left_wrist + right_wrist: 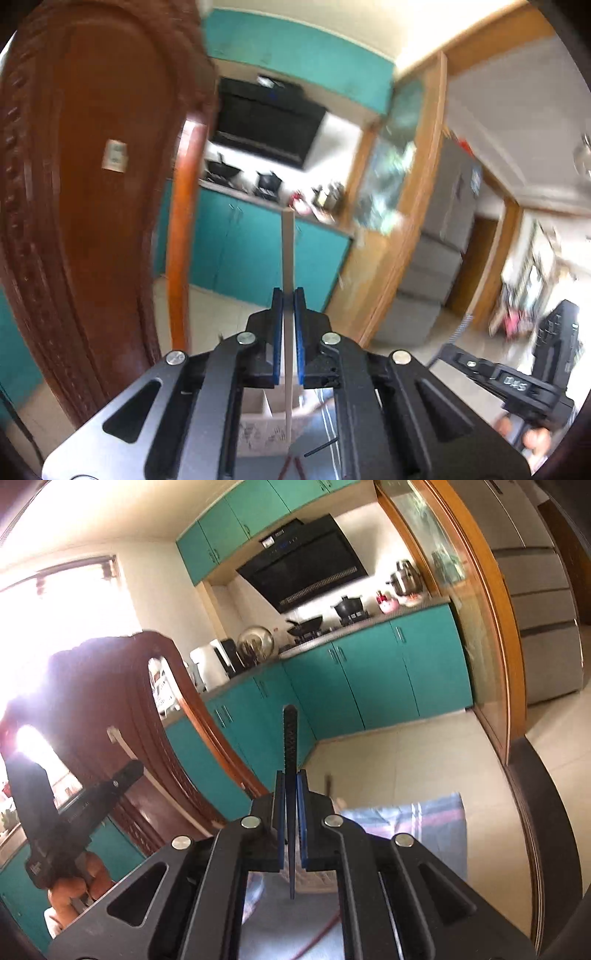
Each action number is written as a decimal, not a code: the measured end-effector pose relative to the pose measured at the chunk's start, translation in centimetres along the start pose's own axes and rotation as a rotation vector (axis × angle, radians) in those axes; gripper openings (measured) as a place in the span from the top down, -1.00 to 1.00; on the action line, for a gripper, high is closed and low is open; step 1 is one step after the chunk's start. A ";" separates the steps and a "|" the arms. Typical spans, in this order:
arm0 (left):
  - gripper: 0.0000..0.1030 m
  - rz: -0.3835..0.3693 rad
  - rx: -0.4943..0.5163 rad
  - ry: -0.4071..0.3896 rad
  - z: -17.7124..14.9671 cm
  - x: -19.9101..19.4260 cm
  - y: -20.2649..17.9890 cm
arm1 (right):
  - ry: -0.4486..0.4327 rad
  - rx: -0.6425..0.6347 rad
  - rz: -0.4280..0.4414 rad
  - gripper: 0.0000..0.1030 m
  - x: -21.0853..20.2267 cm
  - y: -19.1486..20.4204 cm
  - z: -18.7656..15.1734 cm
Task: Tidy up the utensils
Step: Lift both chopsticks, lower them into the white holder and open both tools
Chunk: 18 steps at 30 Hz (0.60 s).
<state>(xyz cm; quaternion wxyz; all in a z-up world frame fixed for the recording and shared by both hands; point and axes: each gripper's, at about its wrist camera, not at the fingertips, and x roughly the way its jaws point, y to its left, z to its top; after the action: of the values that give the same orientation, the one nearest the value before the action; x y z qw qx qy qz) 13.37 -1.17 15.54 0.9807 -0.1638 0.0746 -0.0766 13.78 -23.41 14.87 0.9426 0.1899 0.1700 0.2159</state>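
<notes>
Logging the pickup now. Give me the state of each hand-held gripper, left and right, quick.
Left hand-held gripper: shut on a pale flat stick.
Right hand-held gripper: shut on a black textured stick.

Left gripper (288,295): we see its blue pads clamped on a pale chopstick (287,251).
Chopstick: it stands upright, sticking out past the fingertips, its lower end running down between the fingers.
Below: we make out a white box (258,432) with dividers.
Left: a brown carved chair back (92,184).
Far right: the right gripper (517,384), with fingers (535,439) of a hand below it.
Background: teal cabinets (240,247), blurred.
</notes>
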 end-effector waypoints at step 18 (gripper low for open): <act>0.87 0.111 -0.118 -0.158 -3.8 3.7 4.4 | -0.093 -0.062 -0.206 0.87 7.4 0.9 -1.7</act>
<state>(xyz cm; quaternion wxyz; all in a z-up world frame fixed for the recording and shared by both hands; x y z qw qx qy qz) 16.87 1.07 10.07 0.9749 -0.2222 0.0104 -0.0046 19.02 -18.68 12.00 0.9720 0.1521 0.1380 0.1143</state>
